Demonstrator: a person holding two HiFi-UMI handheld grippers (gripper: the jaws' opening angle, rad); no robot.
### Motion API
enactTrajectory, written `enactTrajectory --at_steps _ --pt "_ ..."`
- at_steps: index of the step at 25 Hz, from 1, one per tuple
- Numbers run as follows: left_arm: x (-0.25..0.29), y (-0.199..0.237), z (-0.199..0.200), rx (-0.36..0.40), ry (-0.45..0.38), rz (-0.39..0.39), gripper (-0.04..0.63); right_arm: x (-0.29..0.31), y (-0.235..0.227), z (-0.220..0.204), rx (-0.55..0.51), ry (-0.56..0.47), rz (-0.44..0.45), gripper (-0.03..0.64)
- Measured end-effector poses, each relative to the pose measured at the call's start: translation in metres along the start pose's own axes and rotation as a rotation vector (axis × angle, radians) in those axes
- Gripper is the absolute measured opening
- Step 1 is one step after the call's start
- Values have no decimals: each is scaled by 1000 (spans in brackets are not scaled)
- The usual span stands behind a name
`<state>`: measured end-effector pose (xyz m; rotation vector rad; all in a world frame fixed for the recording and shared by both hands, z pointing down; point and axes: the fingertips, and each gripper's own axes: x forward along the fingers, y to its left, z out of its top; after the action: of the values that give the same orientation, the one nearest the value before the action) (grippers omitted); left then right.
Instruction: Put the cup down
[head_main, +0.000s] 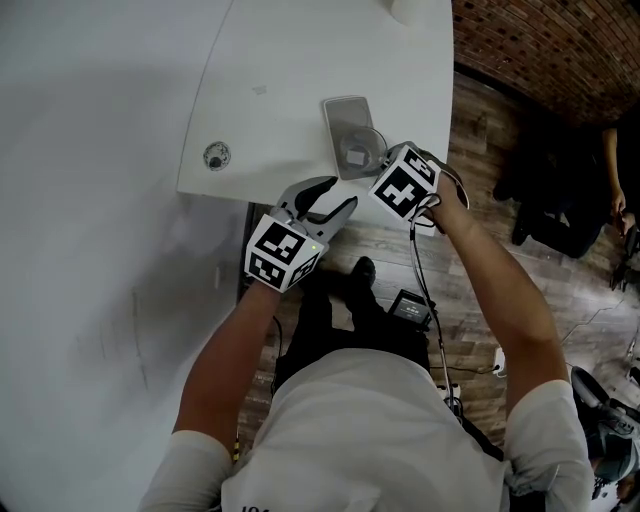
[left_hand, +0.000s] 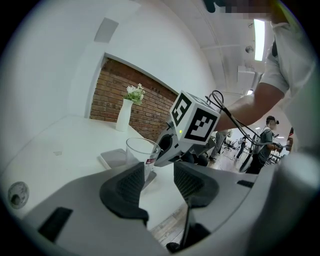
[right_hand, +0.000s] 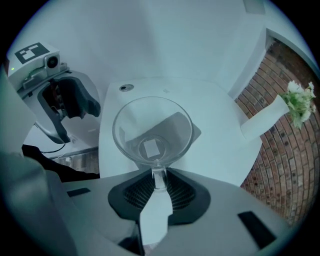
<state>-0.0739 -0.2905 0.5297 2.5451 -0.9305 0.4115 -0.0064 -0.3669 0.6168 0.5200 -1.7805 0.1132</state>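
A clear glass cup (right_hand: 152, 132) stands upright on a flat grey rectangular pad (head_main: 345, 112) near the front edge of the white table (head_main: 290, 60). My right gripper (right_hand: 159, 187) points steeply down over the cup (head_main: 362, 150). Its jaws straddle the near wall at the rim, a little apart, and the pads do not seem to press the glass. In the left gripper view the cup (left_hand: 138, 152) shows just left of my right gripper (left_hand: 162, 150). My left gripper (head_main: 330, 197) hovers at the table's front edge, to the cup's left, open with nothing between its fingers.
A white vase with flowers (right_hand: 280, 112) stands at the far end of the table before a brick wall. A round cable grommet (head_main: 216, 155) sits at the table's left corner. Wood floor, cables and a small black box (head_main: 410, 305) lie below the edge.
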Motion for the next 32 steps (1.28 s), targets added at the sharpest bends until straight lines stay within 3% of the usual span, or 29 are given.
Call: enactTrajectory --at_steps 4,14,24,32 --pt "-2 -1 0 0 -1 2 181 5 1 -11 11 17 -5 113" --pt "-3 -10 5 9 -10 -11 181 -6 -4 -16 69 -10 -27 115" --pt "-31 -15 54 52 -99 9 181 -93 -17 -19 290 -198 16 114" --pt "-34 -40 81 89 -147 -17 181 -142 -16 -18 335 -326 -26 112"
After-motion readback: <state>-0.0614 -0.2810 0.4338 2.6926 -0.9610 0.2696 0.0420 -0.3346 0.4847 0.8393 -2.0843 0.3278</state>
